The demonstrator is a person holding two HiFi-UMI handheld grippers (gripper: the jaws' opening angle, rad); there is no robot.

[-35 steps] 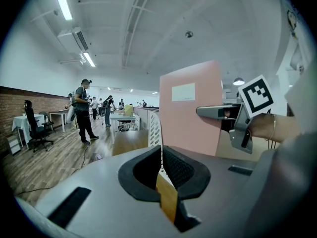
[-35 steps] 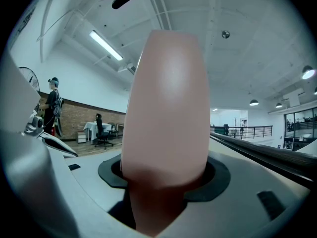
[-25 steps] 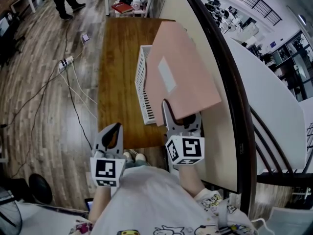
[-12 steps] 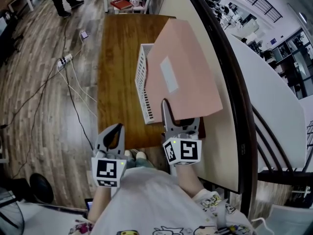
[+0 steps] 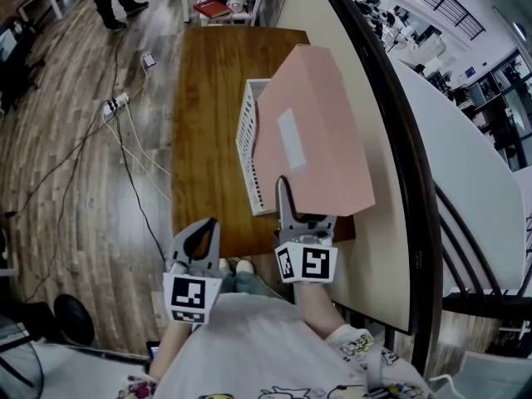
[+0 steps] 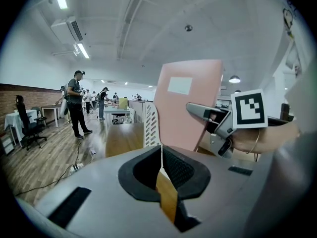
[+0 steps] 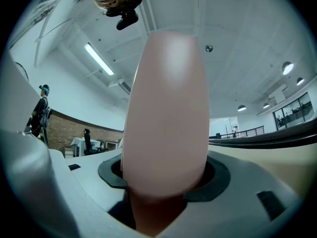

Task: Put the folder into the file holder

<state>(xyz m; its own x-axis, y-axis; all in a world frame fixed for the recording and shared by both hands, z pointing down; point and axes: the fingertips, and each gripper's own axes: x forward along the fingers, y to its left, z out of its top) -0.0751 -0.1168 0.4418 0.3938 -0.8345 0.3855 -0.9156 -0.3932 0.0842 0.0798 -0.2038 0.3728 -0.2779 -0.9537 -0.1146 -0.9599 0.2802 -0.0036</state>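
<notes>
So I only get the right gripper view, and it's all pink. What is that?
Observer: A pink folder, its near edge clamped in the right tool.
Operator: Where's the file holder?
Observer: It's the white file holder on the brown table, at the folder's left edge.
Operator: And the other tool?
Observer: The left tool is shut on nothing, by the table's near corner.

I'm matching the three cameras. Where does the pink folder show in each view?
Head view: folder right of centre, overlapping the holder's right side.
Left gripper view: folder stands upright, just right of centre.
Right gripper view: folder fills the middle, between the jaws.
Shared landmark: the right gripper, clamped on the folder's near edge.
</notes>
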